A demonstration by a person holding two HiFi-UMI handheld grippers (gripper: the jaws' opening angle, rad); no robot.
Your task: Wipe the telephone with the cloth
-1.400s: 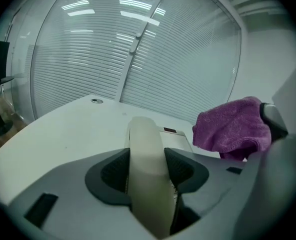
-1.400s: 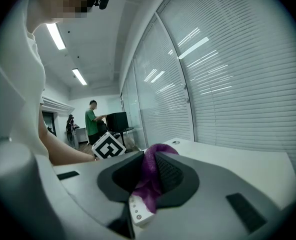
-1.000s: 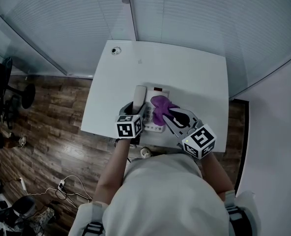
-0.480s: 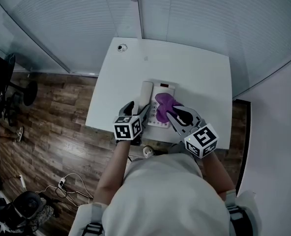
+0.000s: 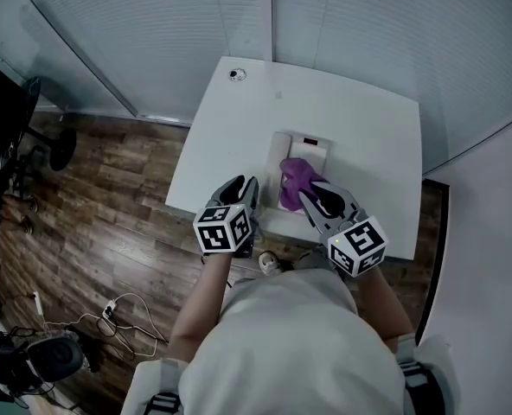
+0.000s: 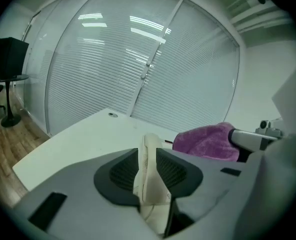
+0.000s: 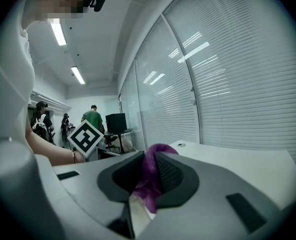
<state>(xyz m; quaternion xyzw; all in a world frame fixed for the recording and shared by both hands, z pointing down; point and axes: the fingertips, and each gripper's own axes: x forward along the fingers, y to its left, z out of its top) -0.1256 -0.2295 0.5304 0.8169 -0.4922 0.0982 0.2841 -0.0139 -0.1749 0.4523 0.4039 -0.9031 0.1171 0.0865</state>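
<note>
The white telephone base (image 5: 306, 145) sits near the front of the white table (image 5: 368, 128). My left gripper (image 5: 243, 188) is to the left of the base; its jaws have just been closing and now press on the white handset (image 6: 150, 184), which stands upright between the pads (image 6: 175, 169). In the head view the gripper hides most of the handset. My right gripper (image 5: 312, 199) is shut on the purple cloth (image 5: 295, 175), which rests on the base. The cloth (image 7: 150, 184) hangs bunched between the right jaws, and the cloth (image 6: 208, 141) also shows in the left gripper view.
A round cable grommet (image 5: 234, 74) is at the table's far left corner. Glass walls with blinds (image 5: 351, 33) close off the far side. Wooden floor with cables (image 5: 109, 318) lies to the left. People and a desk (image 7: 93, 116) show far off in the right gripper view.
My left gripper has closed on the handset and drawn back and up to the left, off the base. The right gripper has shifted only slightly, with the cloth still on the phone.
</note>
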